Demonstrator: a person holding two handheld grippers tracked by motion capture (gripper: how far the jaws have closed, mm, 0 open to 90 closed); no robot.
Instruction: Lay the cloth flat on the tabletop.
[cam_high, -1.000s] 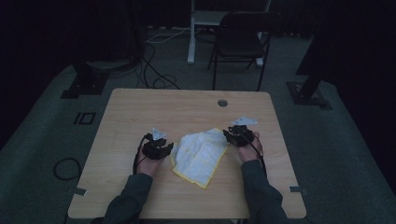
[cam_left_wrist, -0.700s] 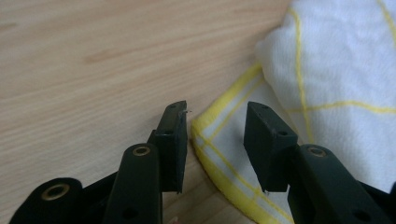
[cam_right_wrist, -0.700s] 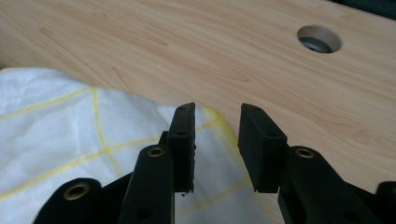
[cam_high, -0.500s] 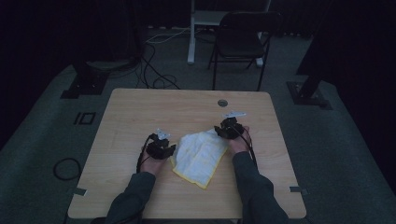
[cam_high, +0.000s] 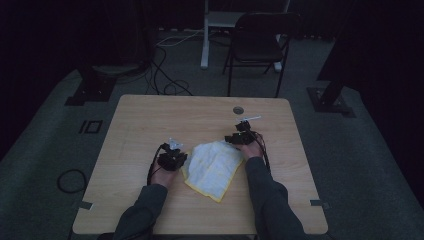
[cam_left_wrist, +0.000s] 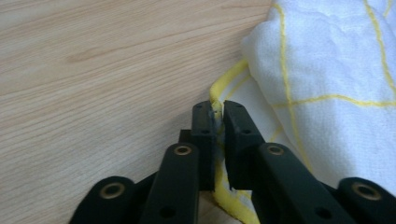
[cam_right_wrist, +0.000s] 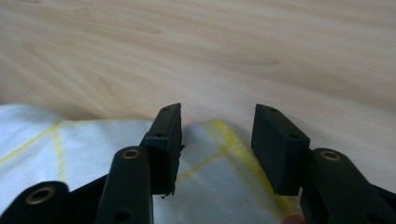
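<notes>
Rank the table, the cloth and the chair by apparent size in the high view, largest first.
1. table
2. chair, though it stands farther off, so its rank is unsure
3. cloth, similar in apparent size

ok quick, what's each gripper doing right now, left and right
Left gripper: has just closed, pinching the yellow edge of the white cloth.
Right gripper: open, jaws either side of the cloth's yellow-edged corner, not gripping it.
</notes>
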